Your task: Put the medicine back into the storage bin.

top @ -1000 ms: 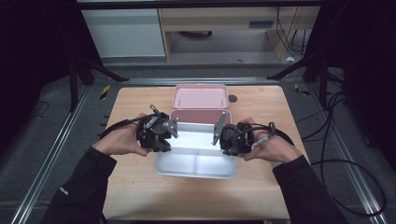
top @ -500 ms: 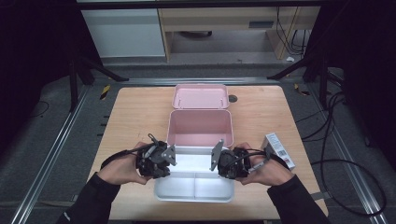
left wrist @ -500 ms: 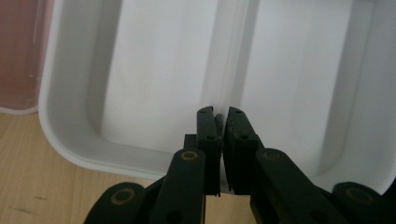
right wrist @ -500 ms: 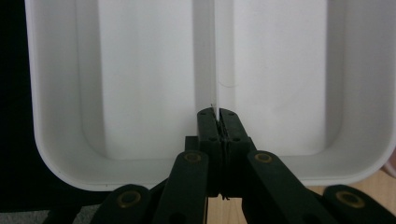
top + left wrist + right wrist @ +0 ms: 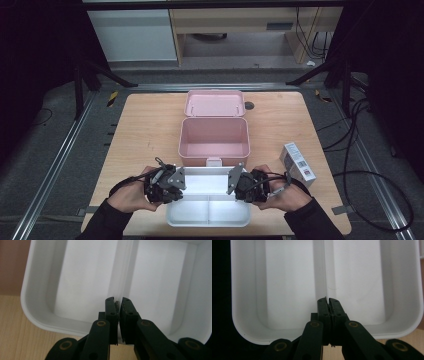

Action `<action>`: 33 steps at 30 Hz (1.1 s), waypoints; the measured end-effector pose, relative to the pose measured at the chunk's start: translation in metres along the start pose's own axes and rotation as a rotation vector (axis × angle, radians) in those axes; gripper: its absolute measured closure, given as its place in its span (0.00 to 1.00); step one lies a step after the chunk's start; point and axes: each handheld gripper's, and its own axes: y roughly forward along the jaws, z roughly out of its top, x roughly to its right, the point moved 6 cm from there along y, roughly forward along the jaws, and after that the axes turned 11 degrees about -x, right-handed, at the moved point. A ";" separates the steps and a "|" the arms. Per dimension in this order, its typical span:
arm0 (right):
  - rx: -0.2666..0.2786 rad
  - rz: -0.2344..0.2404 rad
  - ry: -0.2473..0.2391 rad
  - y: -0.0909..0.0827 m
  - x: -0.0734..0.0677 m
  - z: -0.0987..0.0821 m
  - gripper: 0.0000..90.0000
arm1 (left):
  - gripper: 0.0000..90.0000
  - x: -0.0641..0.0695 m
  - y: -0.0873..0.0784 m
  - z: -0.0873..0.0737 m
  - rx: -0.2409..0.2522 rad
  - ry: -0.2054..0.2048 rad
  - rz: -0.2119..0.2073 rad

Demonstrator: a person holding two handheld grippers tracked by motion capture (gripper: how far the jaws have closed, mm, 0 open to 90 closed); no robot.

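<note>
White two-compartment plastic tray point(image 5: 208, 212) down at the near edge of the light wooden table point(image 5: 140, 130), just in front of the open pink plastic box point(image 5: 214, 135), lid flung back at the far side. Gripped at both short ends! Left gripper point(image 5: 119, 305) clamped on the tray's thin centre divider, jaws pressed together with the white wall pinched between them, rim curving off to the left. Right gripper point(image 5: 329, 302) doing the same at the opposite end, jaws squeezed tight on that divider. Hands wrapped round both tools, seen from above either side of the tray. Off to the right, well apart, a small white cardboard carton point(image 5: 297, 161) lying flat.
</note>
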 end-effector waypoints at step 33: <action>0.053 0.052 0.131 0.078 0.012 -0.013 0.74 | 0.71 -0.015 0.067 -0.006 0.037 -0.097 -0.036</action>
